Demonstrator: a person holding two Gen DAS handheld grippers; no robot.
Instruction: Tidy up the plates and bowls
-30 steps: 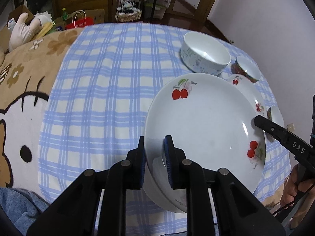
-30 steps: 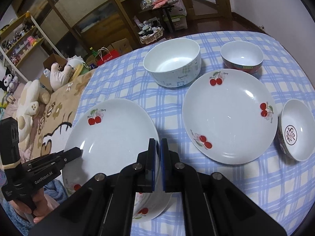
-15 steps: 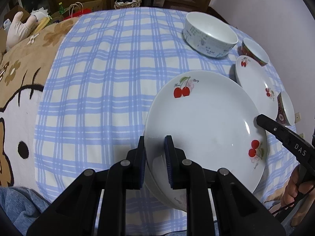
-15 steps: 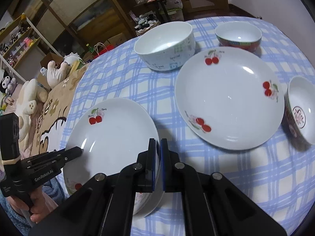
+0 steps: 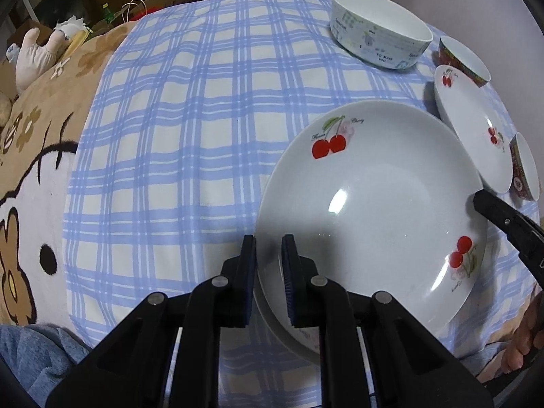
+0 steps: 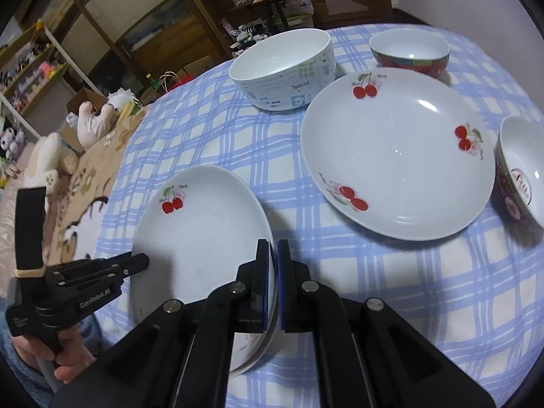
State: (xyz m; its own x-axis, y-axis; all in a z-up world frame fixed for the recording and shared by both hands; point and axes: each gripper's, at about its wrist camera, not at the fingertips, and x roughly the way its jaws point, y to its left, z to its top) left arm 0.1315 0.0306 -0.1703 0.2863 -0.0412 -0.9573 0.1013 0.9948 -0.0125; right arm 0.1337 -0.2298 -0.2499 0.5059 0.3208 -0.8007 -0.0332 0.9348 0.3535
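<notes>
While the held cherry plate point(image 5: 370, 204) floated clear of the cloth a second ago, it now sits lower, its near rim close over the blue checked tablecloth point(image 5: 176, 136), and the far dishes appear higher and further out in both views. The left gripper point(image 5: 268, 265) straddles the plate's left rim, one pad under it and one on its face, its jaws closing on that rim. The right gripper point(image 6: 274, 272) is clamped tight on the opposite rim, pads almost together with only the thin edge between them. A second rim peeks out beneath the held plate at its near side, so it appears to lie on or just over another dish; contact cannot be told.

On the same cloth, a second cherry plate point(image 6: 397, 156) rests flat to the right, a tall white printed bowl point(image 6: 282, 68) behind it, a red-banded bowl point(image 6: 409, 51) at the far right, and another red-patterned bowl point(image 6: 520, 173) just beside the flat plate's right edge. A brown cartoon blanket point(image 5: 30, 156) covers the left, with plush toys point(image 6: 95, 119) and wooden shelving point(image 6: 142, 10) beyond.

Face up and tilted slightly, the held plate is round; one cherry print points away, another sits nearer the right gripper.
</notes>
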